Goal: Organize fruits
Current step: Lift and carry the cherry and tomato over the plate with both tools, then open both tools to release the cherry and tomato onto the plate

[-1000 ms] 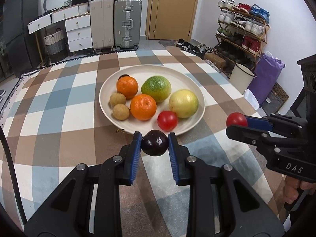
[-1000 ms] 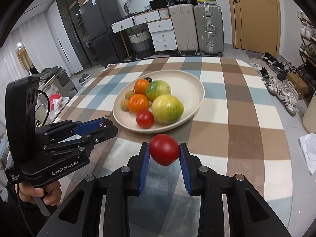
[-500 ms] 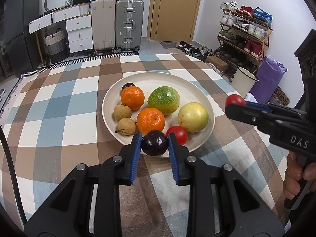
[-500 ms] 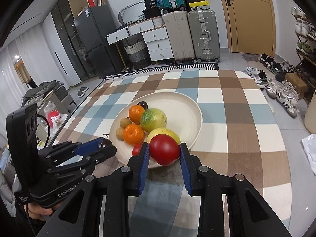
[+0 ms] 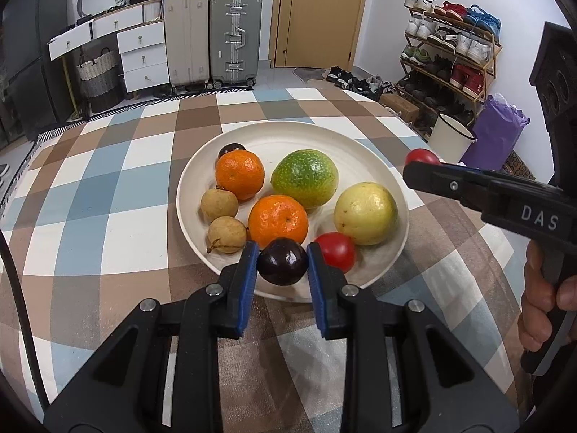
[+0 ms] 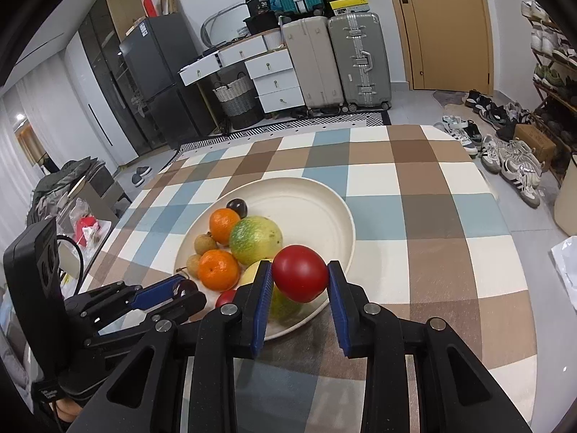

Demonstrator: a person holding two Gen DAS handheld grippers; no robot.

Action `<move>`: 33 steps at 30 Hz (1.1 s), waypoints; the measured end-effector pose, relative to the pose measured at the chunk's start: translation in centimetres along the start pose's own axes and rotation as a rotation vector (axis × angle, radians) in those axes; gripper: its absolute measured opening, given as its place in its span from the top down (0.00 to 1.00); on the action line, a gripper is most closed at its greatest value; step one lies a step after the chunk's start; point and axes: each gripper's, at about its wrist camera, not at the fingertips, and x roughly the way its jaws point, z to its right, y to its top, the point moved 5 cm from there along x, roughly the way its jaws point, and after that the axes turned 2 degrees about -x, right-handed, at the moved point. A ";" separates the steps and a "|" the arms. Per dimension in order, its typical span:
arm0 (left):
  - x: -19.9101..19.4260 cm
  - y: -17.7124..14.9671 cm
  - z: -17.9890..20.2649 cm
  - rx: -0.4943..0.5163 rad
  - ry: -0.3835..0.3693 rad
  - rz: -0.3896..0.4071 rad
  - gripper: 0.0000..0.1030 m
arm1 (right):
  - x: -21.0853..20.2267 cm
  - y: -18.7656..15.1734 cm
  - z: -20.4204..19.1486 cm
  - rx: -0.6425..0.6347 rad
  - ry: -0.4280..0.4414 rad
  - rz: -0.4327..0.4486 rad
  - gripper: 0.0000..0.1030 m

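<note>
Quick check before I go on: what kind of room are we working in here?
Most likely a home entryway or living space: suitcases stand by a door, with a shoe rack alongside and a fridge.

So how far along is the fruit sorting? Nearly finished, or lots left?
Nearly finished, it seems. Done: the plate already holds eight fruits, among them two oranges, a green fruit and a red tomato. In hand: the left gripper clamps a dark plum over the rim; the right gripper clamps a red fruit. Left: setting both down. No loose fruit shows on the tablecloth.
</note>
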 end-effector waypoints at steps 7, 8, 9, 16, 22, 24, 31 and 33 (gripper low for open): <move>1.2 0.1 -0.3 -0.006 -0.001 -0.017 0.76 | 1.2 0.6 0.1 0.000 -0.001 -0.006 0.70; 1.4 0.1 -0.4 -0.007 -0.002 -0.017 0.76 | 1.4 0.7 0.2 -0.001 -0.001 -0.009 0.70; 1.3 0.1 -0.3 -0.008 -0.002 -0.018 0.76 | 1.7 0.8 0.2 -0.004 -0.002 -0.013 0.70; 1.6 0.1 -0.3 -0.010 -0.005 -0.022 0.76 | 2.9 1.1 0.4 -0.009 -0.006 -0.024 0.70; 1.7 0.2 -0.5 -0.015 0.009 -0.019 0.76 | 2.9 1.1 0.1 -0.041 -0.012 -0.017 0.67; 1.7 0.3 -0.7 -0.022 0.010 -0.018 0.76 | 2.6 1.1 0.1 -0.044 -0.011 -0.011 0.58; 0.0 0.2 -1.6 -0.037 0.024 0.015 0.51 | 0.8 0.9 0.2 -0.071 -0.051 0.003 0.48; -1.2 0.1 -1.9 -0.044 0.033 0.050 0.35 | 0.1 0.5 0.1 -0.092 -0.062 0.003 0.37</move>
